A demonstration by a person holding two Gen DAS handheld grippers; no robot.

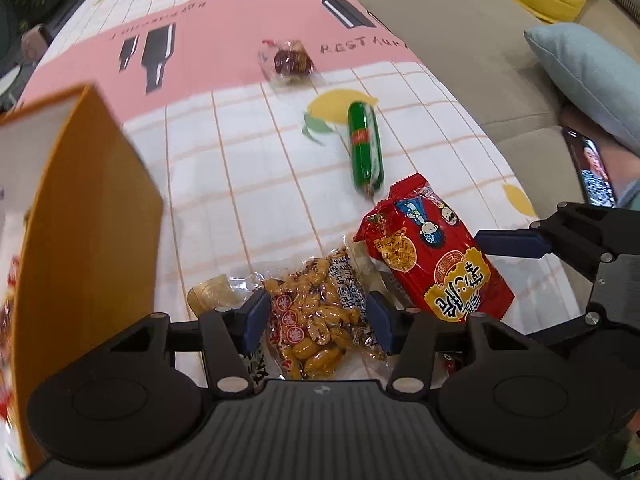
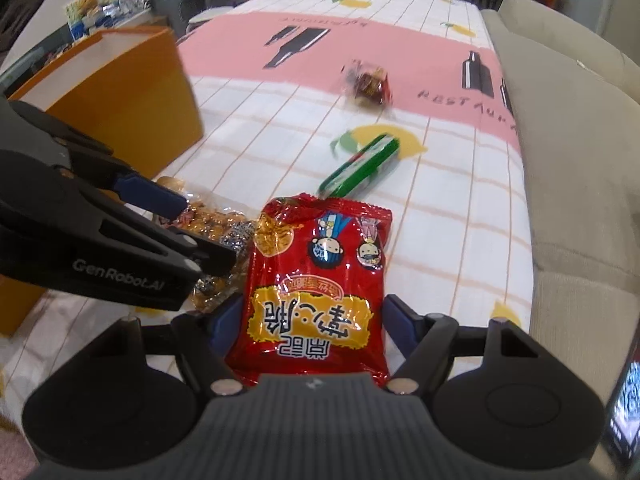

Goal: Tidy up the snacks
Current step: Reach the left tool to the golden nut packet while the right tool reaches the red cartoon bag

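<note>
My left gripper [image 1: 318, 320] stands open around a clear bag of peanuts [image 1: 316, 320] lying on the tablecloth; its pads sit at the bag's two sides. My right gripper [image 2: 306, 324] stands open around a red snack packet [image 2: 316, 292], whose near end lies between the fingers. The packet also shows in the left wrist view [image 1: 432, 248], beside the peanuts. A green sausage stick [image 1: 365, 146] and a small clear-wrapped dark sweet [image 1: 290, 62] lie farther out. An orange box [image 1: 88, 216] stands at the left.
The table [image 1: 248, 152] has a white checked and pink cloth. A beige sofa [image 2: 580, 140] runs along its right side, with a blue cushion [image 1: 588, 76] and a phone [image 1: 594, 172] on it. Clutter sits beyond the far left corner.
</note>
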